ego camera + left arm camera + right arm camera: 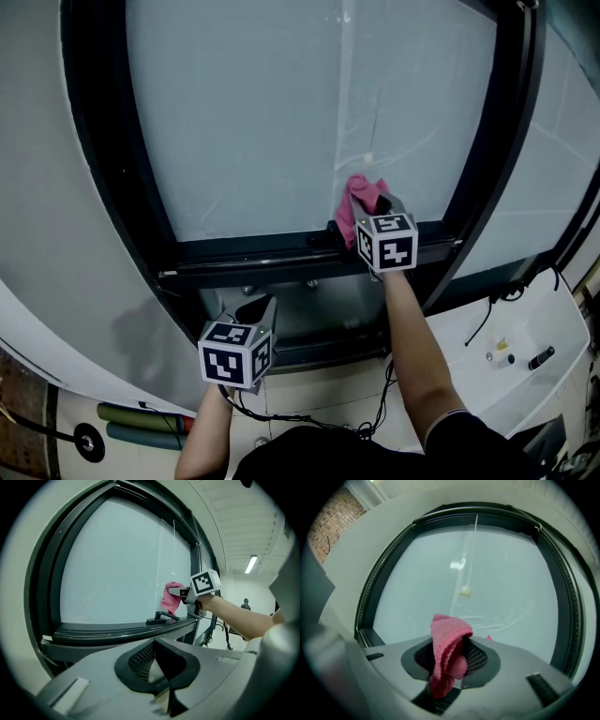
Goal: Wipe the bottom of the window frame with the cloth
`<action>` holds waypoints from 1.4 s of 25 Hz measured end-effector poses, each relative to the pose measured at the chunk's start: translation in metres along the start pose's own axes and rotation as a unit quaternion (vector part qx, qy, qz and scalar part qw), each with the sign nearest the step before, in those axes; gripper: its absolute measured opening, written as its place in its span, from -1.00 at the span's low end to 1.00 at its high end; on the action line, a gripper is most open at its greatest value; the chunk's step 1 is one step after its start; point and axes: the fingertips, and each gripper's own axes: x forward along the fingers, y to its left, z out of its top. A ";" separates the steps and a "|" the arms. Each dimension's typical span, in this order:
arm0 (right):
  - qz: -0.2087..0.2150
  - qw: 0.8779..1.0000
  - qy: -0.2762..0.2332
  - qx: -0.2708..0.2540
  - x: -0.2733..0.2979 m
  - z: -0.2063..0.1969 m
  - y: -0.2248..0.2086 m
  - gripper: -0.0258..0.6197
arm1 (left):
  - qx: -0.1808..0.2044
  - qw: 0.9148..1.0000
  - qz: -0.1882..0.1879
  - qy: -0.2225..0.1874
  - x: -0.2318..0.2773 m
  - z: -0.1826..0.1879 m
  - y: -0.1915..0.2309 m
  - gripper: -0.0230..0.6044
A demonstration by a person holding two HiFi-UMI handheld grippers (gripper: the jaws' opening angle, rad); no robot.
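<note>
A big window fills the wall ahead of me: a pale frosted pane (253, 122) in a dark frame (108, 159), with a thin cord (465, 591) hanging in front of the glass. A second pane (572, 131) sits to its right. The wall (37, 206) on my left is plain grey, and I see brick (335, 520) further along. A strip light (251, 564) glows on the white ceiling (234, 522). Below right is a white ledge (553, 328) with black cables (487, 319).

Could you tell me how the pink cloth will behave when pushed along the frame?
Likely floppy: the pink cloth droops in folds from the right tool. Probably light, being thin; its textured weave should drag, not slip, on the window frame.
</note>
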 end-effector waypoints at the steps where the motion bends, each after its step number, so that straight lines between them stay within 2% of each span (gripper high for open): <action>1: 0.003 1.000 0.002 -0.001 0.004 0.003 0.012 -0.55 | -0.001 1.000 0.003 0.001 -0.007 -0.002 0.007 -0.90; 9: -0.007 0.997 0.069 -0.023 0.037 -0.021 0.082 -0.55 | -0.016 1.000 0.009 0.011 -0.044 -0.025 0.048 -0.90; 13: -0.032 0.993 0.102 -0.058 0.049 -0.035 0.105 -0.55 | -0.025 1.000 0.004 0.016 -0.054 -0.035 0.064 -0.90; 19: -0.039 0.985 0.131 -0.105 0.068 -0.056 0.132 -0.55 | -0.044 0.999 0.002 0.020 -0.063 -0.048 0.085 -0.90; 23: -0.042 0.985 0.148 -0.079 0.074 -0.078 0.142 -0.55 | -0.047 0.999 0.001 0.027 -0.067 -0.056 0.095 -0.90; 27: -0.023 0.987 0.153 -0.040 0.077 -0.092 0.163 -0.55 | -0.052 0.998 0.003 0.032 -0.070 -0.062 0.103 -0.90; 35: 0.047 0.990 0.134 -0.022 0.088 -0.073 0.244 -0.55 | -0.059 0.997 0.010 0.040 -0.081 -0.073 0.109 -0.90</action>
